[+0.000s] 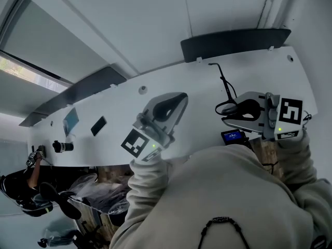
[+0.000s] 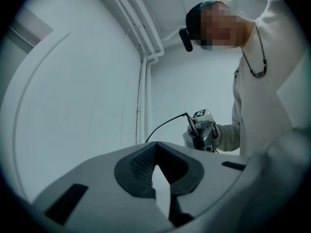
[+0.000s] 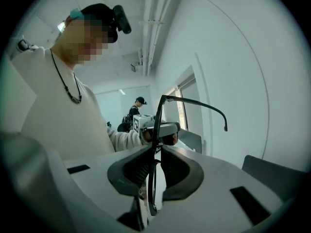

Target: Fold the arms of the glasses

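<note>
R gripper view: right gripper [image 3: 156, 152] is clamped on the glasses [image 3: 151, 188] at the front frame, held up in the air. One arm [image 3: 196, 101] sticks out open, curved tip free; can't tell re the other arm. So folding isn't done, at least one arm left.

L gripper view: left gripper [image 2: 156, 147] jaws together, nothing betw them.

Head view: both grippers raised before a white wall [image 1: 155, 25], well apart. No brand or text readable, only square markers.

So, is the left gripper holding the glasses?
No, the left gripper is shut with nothing between its jaws; the glasses are clamped in the right gripper.
</note>
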The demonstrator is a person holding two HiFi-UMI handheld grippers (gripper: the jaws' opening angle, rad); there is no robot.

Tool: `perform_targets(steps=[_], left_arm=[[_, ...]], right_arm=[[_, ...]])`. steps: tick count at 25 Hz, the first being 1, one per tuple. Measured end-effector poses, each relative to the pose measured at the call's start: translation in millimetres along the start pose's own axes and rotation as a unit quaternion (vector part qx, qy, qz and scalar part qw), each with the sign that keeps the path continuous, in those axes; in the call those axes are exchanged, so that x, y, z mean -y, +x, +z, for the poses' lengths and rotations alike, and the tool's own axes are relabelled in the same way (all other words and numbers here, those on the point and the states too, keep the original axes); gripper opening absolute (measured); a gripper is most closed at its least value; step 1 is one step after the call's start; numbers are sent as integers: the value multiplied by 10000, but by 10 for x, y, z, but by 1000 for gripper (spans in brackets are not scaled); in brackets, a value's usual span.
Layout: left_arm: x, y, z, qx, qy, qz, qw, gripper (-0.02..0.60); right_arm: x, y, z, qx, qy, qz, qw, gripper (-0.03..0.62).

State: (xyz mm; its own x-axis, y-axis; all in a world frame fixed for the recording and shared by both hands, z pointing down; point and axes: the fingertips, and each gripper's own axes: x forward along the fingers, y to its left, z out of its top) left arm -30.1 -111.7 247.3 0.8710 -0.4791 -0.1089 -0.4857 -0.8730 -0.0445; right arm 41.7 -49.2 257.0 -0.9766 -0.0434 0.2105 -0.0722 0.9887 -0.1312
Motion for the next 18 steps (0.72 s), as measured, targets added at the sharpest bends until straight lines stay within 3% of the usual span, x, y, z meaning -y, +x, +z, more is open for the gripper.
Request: perform_targets(steps=[4,7,11,13,15,18], left_arm=[[20,38,83,41,98,-45,9999,5],[8,106,206,186,255,-208,9993,5],[-62,247,205,-93,514,-86,9986,5],[23,365,203,-413,1010,-173,9939,257],[52,432,240,-614,1407,-57,9881,262],[65,487,319,-610,1562,-91,9858,261]], right_arm=[[-158,-36,183,551,396,272,9973,64],[-205,-42,241,585,402,397,9967,64],[-300,-49,311,699,476,595,9946,64],[-334,-60,363,778,490,671,9935,64],[-370,-52,403,811,449,757,9928,64],[-474,-18,466,839,392,920,9914,64]])
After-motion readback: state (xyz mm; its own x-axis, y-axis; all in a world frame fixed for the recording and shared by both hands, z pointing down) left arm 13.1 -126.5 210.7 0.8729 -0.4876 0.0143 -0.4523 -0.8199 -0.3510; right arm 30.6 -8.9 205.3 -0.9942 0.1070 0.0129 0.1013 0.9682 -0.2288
